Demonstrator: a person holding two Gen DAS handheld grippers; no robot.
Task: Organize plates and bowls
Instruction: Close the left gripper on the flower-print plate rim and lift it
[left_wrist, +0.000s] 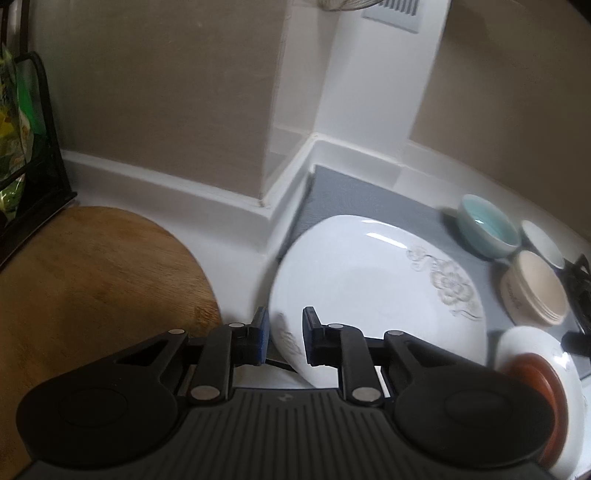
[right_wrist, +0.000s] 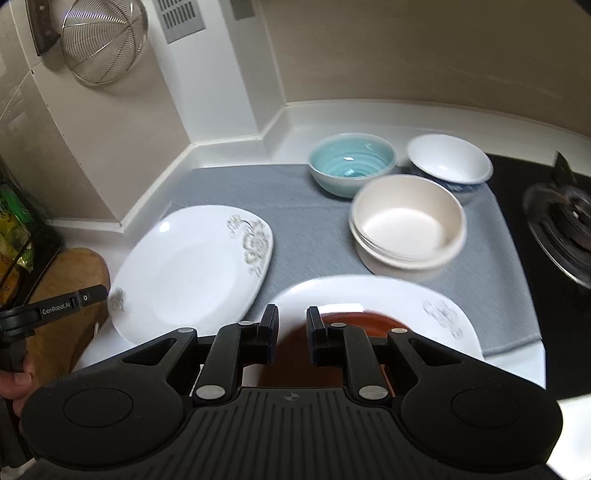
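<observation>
Surroundings: teal bowl (right_wrist: 351, 164), white bowl (right_wrist: 450, 159), cream bowls (right_wrist: 408, 221) behind on the grey mat (right_wrist: 306, 221); cutting board (left_wrist: 92, 277) left.
Left plate (right_wrist: 192, 269): tilted, floral corners along its long axis, my left tongs (left_wrist: 284, 332) clamped on its rim.
Right plate (right_wrist: 388, 295): carries a brown dish (right_wrist: 354, 319); my right tongs (right_wrist: 291, 328) nearly together, grip unclear.

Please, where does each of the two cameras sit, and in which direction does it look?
Left wrist: sits on the left gripper, looks down at a tilted white plate whose rim lies between its fingers.
Right wrist: sits on the right gripper, looks down over a white plate with a brown dish; the other gripper and a hand show at left.
Shared: the plate, three bowls, grey mat, wooden board.
</observation>
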